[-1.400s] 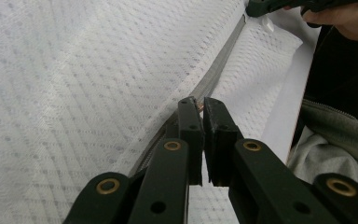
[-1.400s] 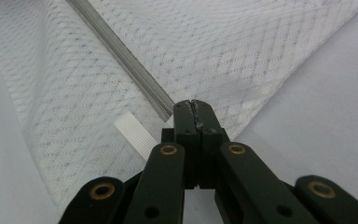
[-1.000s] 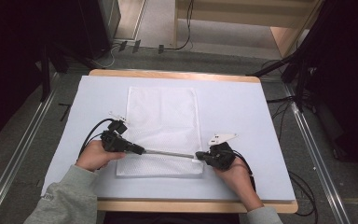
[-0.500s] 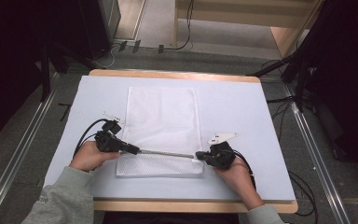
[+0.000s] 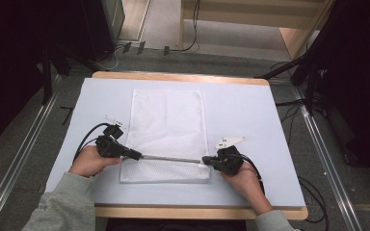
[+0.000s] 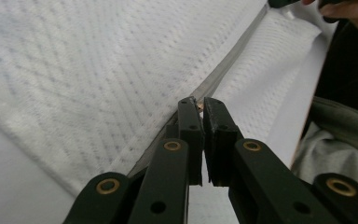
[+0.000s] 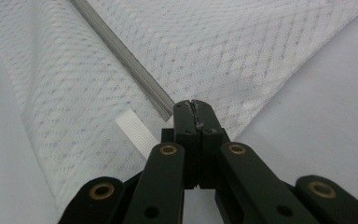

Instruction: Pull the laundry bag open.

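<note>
lying flat mid worktop [image 5: 265, 110]: white mesh bag [image 5: 168, 120], zipper [image 5: 171, 158] across near end; left claw [image 5: 136, 156] pinching zipper pull at bag's left edge, right claw [image 5: 206, 161] pinching right end; zipper run looks finished, release left

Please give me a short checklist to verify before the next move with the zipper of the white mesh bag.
1. Left gripper shut at the zipper line: ok. Whether it holds the slider: cannot tell.
2. Right gripper shut on the bag's edge at the end of the zipper: ok.
3. Zipper straight between both grippers in the high view: ok.
4. White mesh bag flat on the table: ok.
5. Cables clear of the bag: ok.
</note>
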Motion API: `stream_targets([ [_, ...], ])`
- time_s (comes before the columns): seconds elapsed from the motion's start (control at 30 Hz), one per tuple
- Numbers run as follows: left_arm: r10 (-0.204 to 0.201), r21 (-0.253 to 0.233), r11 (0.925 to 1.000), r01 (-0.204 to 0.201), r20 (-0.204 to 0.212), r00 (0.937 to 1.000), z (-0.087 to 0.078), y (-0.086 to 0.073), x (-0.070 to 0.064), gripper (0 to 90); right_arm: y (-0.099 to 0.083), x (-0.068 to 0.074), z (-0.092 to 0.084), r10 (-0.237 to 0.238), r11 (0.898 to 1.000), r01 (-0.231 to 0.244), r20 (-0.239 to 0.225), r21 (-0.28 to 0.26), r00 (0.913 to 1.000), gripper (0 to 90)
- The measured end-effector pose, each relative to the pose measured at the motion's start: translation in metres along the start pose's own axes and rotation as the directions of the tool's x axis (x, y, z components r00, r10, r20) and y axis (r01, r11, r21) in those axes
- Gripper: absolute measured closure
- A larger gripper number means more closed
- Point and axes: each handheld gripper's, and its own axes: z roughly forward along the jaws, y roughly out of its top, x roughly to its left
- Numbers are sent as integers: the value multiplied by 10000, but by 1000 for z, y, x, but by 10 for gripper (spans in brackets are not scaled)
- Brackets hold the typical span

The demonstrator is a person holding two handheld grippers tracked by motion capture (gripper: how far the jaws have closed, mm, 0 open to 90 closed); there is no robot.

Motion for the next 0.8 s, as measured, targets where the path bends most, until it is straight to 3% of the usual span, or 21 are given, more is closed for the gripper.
stream_targets([
  [0.4, -194, -157, 9997, 193, -61, 9998, -9, -7, 6, 878, 1, 0, 0, -43, 10000, 44, -35, 68, 10000, 900],
  [0.47, -199, -200, 9996, 201, 103, 9997, -12, -9, 7, 877, 1, -1, 0, -36, 10000, 36, -52, 64, 10000, 900],
  [0.7, -315, -221, 9993, 313, -74, 9995, -14, -10, 9, 878, 1, -1, 0, -126, 9999, 126, -73, 73, 9999, 900],
  [0.8, -310, -207, 9993, 313, 110, 9995, -16, -11, 10, 879, 1, -1, 0, -129, 9999, 130, -72, 72, 9999, 900],
])
